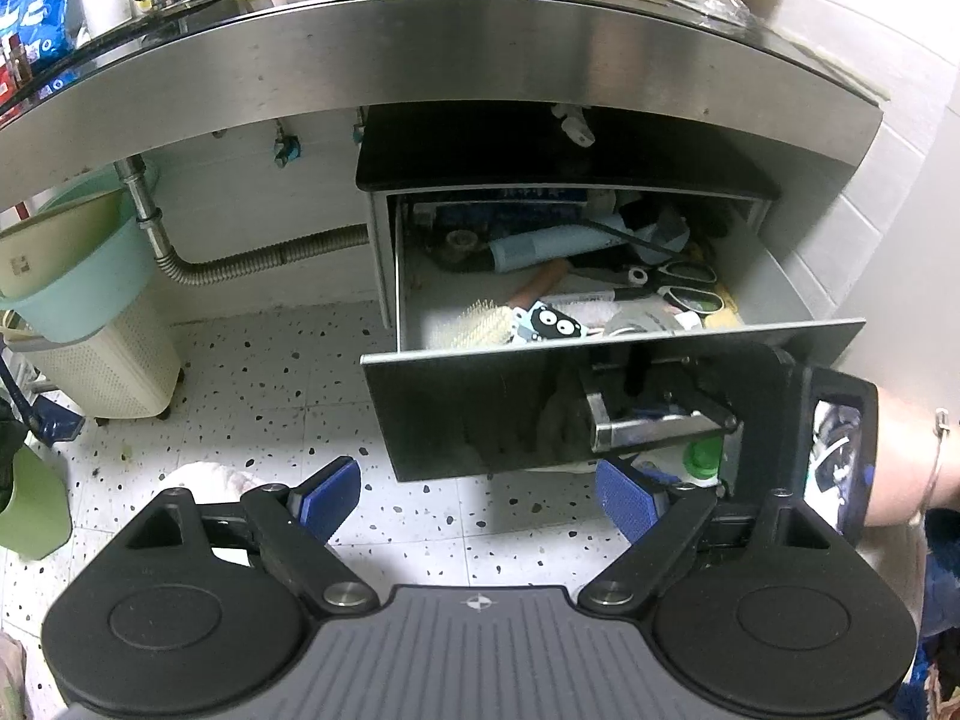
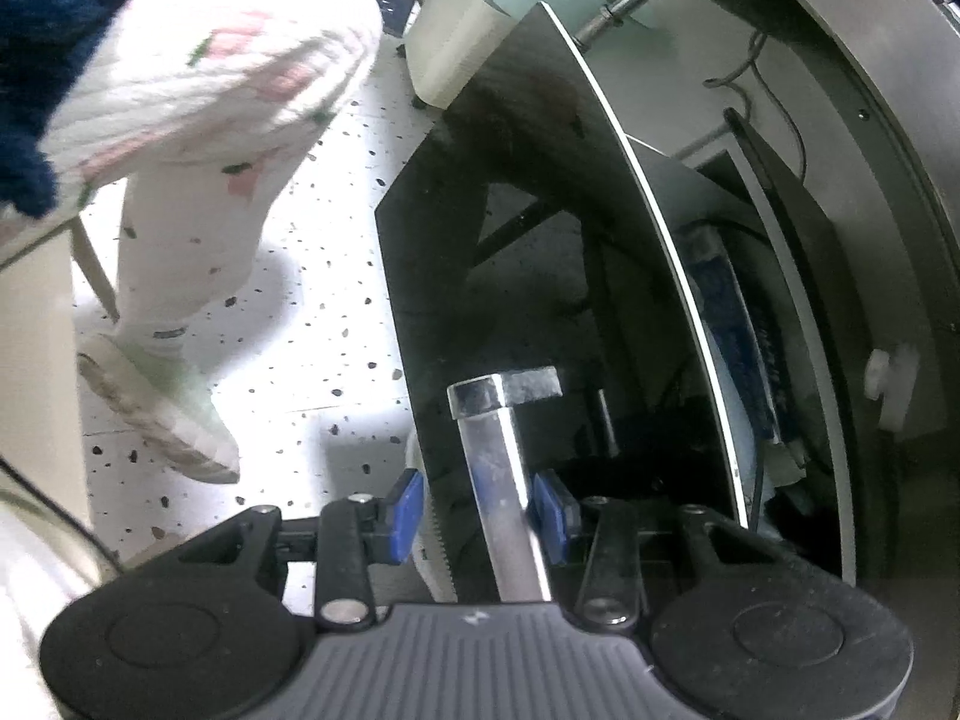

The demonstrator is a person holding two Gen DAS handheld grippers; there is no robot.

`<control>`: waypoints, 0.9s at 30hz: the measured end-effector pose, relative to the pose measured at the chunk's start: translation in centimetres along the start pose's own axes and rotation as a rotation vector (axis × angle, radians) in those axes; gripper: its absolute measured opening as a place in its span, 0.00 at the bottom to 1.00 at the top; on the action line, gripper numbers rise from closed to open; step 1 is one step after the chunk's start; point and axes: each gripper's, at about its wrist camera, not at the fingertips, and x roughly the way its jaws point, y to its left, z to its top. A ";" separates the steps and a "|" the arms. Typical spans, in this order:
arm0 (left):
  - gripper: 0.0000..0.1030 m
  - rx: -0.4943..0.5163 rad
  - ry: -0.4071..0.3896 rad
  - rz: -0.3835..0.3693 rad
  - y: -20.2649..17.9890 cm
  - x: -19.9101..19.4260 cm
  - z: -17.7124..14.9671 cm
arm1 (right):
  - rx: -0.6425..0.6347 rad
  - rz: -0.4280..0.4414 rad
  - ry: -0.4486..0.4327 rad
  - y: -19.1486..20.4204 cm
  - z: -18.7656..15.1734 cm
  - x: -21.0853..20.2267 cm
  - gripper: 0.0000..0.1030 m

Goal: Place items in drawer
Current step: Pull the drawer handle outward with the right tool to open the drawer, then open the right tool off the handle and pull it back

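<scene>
Chrome handle (image 2: pixel 504 480) clamped by right tongs (image 2: pixel 480 516) – drawer (image 1: pixel 600 336) contents mostly hidden.

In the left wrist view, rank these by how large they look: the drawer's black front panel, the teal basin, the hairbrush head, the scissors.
1. Black front panel, nearest the camera, so flattered.
2. Teal basin.
3. Scissors and hairbrush head: too alike to rank.

left wrist faces open drawer (image 1: pixel 600 276), right wrist near its handle (image 2: pixel 504 480)
</scene>
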 end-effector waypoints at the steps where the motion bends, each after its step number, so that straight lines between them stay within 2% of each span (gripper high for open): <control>1: 0.84 0.002 0.001 -0.001 0.0 0.1 0.0 | 0.001 0.005 -0.001 0.1 0.0 -0.2 0.39; 12: 0.84 0.003 0.003 -0.001 -0.2 0.1 0.1 | 0.007 0.035 -0.020 1.8 -0.3 -1.8 0.39; 20: 0.84 0.007 0.004 -0.005 -0.2 0.2 0.2 | 0.004 0.023 -0.019 2.2 -0.3 -2.0 0.39; 27: 0.84 0.000 -0.009 -0.051 0.0 -0.1 0.3 | 0.092 0.033 -0.058 0.9 -0.5 -2.7 0.35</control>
